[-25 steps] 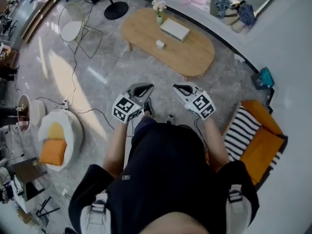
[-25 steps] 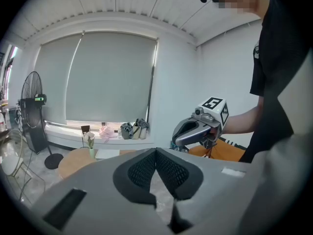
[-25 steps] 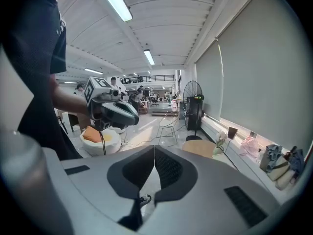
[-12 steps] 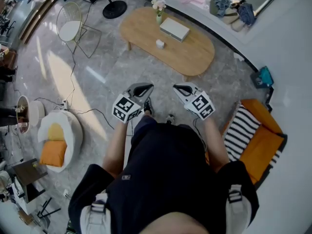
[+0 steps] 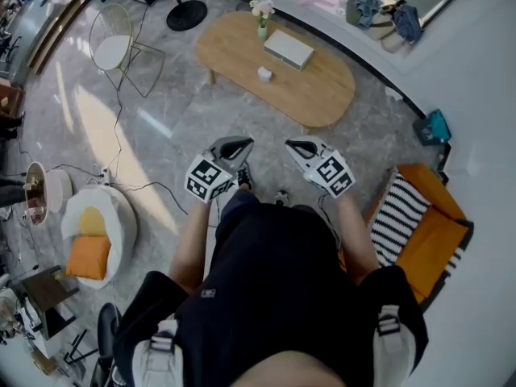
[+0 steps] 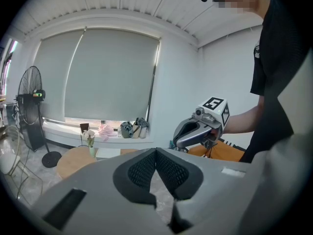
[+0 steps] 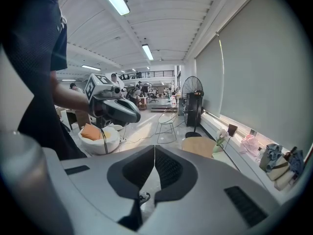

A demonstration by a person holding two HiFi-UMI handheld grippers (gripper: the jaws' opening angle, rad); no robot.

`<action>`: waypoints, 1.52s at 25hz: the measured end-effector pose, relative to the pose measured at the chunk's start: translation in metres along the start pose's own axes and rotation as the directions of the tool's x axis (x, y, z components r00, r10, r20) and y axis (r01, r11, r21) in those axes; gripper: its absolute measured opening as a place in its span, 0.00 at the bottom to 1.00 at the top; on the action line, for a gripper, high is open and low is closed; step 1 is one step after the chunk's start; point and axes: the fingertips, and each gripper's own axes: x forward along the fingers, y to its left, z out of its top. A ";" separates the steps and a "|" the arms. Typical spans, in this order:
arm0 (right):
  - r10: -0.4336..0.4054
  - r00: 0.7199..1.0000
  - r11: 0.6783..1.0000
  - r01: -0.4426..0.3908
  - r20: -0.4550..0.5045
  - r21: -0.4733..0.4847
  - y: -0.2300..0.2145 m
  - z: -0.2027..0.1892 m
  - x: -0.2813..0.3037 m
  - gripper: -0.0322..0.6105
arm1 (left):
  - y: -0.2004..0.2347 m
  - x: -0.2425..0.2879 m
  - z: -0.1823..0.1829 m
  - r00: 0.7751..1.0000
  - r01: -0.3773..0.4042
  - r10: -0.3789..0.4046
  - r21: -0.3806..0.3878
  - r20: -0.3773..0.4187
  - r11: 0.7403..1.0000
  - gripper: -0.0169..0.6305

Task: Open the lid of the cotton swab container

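A small white container stands on the oval wooden table, well ahead of me across the floor. I hold both grippers in front of my body, far short of the table. My left gripper is shut with nothing in it; in the left gripper view its pads meet. My right gripper is also shut and empty, and in the right gripper view its jaws are closed together. Each gripper view shows the other gripper beside it.
On the table there are also a flat white box and a vase of flowers. A wire chair and a fan base stand at far left. A white pouf with an orange cushion lies left, an orange striped seat right.
The floor and furniture have drifted a little in the head view. Both grippers keep the same shut pose in front of the body.
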 end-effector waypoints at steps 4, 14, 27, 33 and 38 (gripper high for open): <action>0.000 1.000 1.000 0.000 -0.005 0.005 -0.005 0.004 0.009 0.05 | 0.011 0.001 0.002 1.000 0.006 -0.006 -0.002 0.001 1.000 0.03; -0.006 1.000 1.000 0.006 -0.004 0.017 -0.017 0.013 0.025 0.05 | 0.033 0.005 0.006 1.000 0.024 -0.024 -0.001 -0.011 1.000 0.03; -0.034 0.999 0.999 0.035 -0.026 0.040 -0.041 0.018 0.045 0.05 | 0.064 0.018 0.011 0.998 0.064 -0.064 -0.002 -0.018 0.998 0.03; -0.057 0.997 0.997 0.059 -0.042 0.054 -0.060 0.025 0.064 0.05 | 0.095 0.026 0.018 0.996 0.092 -0.092 -0.003 -0.017 0.996 0.03; -0.074 0.996 0.994 0.078 -0.055 0.072 -0.076 0.030 0.085 0.05 | 0.121 0.032 0.021 0.992 0.121 -0.121 0.001 -0.018 0.993 0.03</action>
